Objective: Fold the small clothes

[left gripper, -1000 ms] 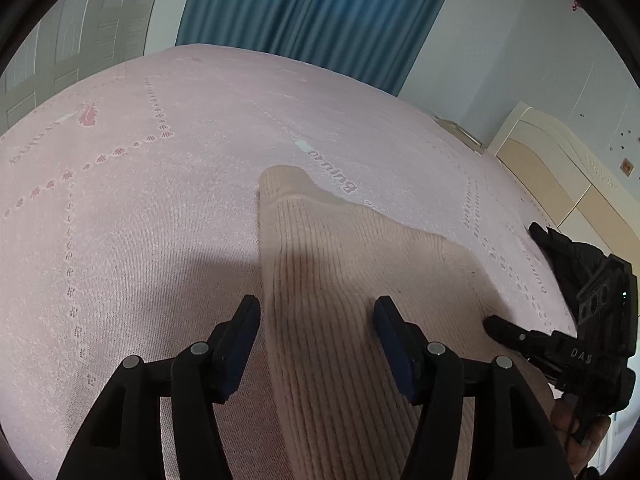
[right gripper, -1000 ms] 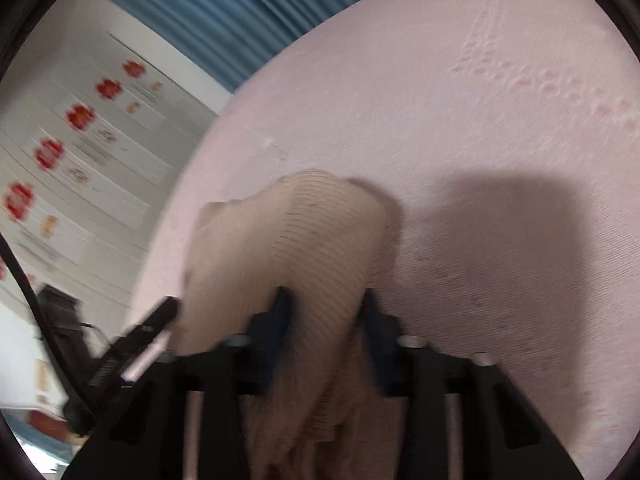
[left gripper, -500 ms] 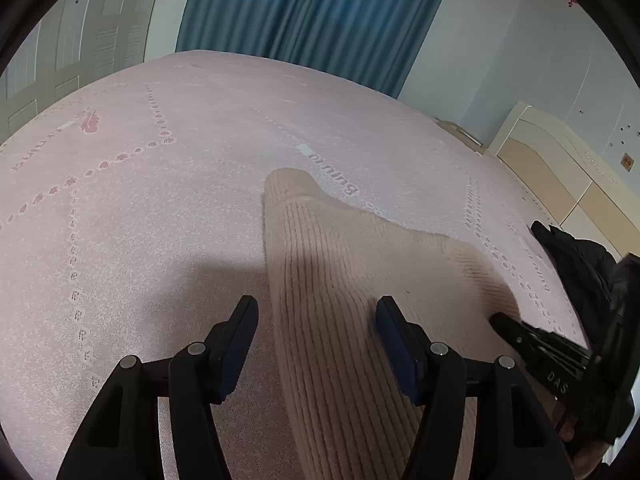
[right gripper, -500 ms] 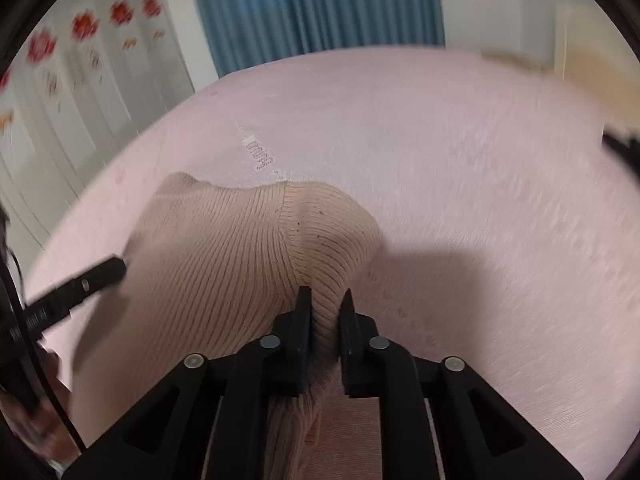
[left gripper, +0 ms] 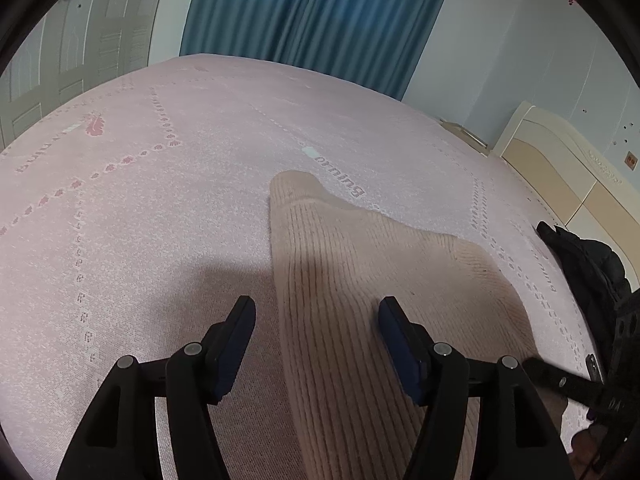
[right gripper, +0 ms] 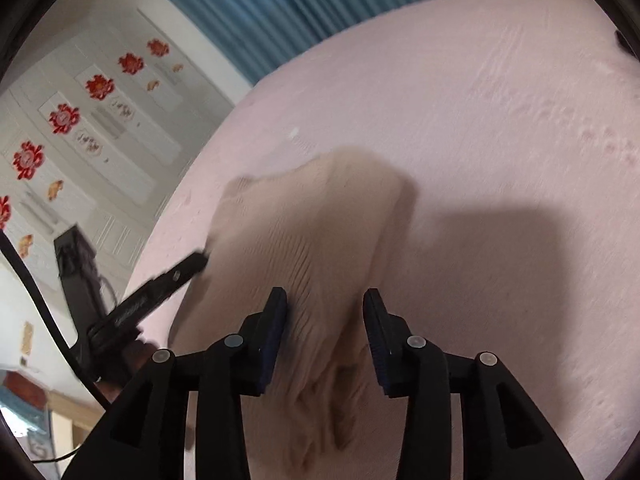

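A beige ribbed knit garment (left gripper: 360, 280) lies on the pink bedspread (left gripper: 140, 200), partly folded over itself. My left gripper (left gripper: 316, 320) is open and hovers above its left edge, holding nothing. My right gripper (right gripper: 325, 312) is open, its jaws standing either side of a bunched fold of the garment (right gripper: 312, 248) without closing on it. The right gripper also shows at the lower right of the left wrist view (left gripper: 580, 388). The left gripper shows at the left of the right wrist view (right gripper: 160, 292).
A dark piece of clothing (left gripper: 588, 264) lies at the bed's right edge. A cream headboard (left gripper: 568, 172) stands beyond it. Blue curtains (left gripper: 312, 12) hang behind the bed. A wardrobe with red flower stickers (right gripper: 80, 120) stands to the left.
My right gripper has opened and let go of the garment fold it was pinching. The view has swung leftward. The left gripper has stayed open and nearly still.
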A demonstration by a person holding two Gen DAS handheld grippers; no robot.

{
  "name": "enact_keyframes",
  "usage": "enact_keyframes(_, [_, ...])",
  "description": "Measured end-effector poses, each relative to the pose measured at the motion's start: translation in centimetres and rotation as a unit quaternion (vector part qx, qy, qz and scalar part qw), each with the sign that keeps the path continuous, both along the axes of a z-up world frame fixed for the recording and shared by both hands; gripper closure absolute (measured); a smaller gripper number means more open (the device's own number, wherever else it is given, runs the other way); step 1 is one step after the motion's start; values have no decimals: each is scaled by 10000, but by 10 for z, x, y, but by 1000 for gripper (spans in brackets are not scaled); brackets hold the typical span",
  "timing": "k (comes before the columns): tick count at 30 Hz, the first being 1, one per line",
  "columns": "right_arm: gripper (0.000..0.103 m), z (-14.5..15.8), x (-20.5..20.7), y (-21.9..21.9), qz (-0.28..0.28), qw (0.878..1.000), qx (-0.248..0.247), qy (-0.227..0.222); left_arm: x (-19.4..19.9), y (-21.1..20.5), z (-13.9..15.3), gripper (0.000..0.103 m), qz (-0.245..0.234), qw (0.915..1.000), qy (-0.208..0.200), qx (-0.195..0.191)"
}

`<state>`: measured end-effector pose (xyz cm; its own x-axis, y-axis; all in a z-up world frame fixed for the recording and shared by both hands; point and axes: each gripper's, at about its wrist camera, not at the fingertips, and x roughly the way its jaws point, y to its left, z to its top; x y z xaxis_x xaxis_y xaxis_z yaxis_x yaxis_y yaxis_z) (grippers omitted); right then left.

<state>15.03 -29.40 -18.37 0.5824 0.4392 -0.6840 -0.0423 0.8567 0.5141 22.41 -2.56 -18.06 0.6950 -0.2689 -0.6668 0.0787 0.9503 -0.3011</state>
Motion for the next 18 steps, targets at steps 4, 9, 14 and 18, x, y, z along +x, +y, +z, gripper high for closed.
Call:
enact_keyframes(4, [87,5,-4,17,91,9983,-526,-231,-3,0,2,40,74,9999,-85,102])
enact_keyframes(9, [90,25,-18,29,75,9870,-1272,-983,-4,6,1,40,168,9998,-76,37])
enact_keyframes(14, [90,8,-1,26,-236,9890,-1436,-254,-5,5,1,39,148,9998,-61,89])
enact_keyframes(18, [85,13,-2,29,-251,9849,-1673,-373,-3,4,-1,39,187,9996,-28,185])
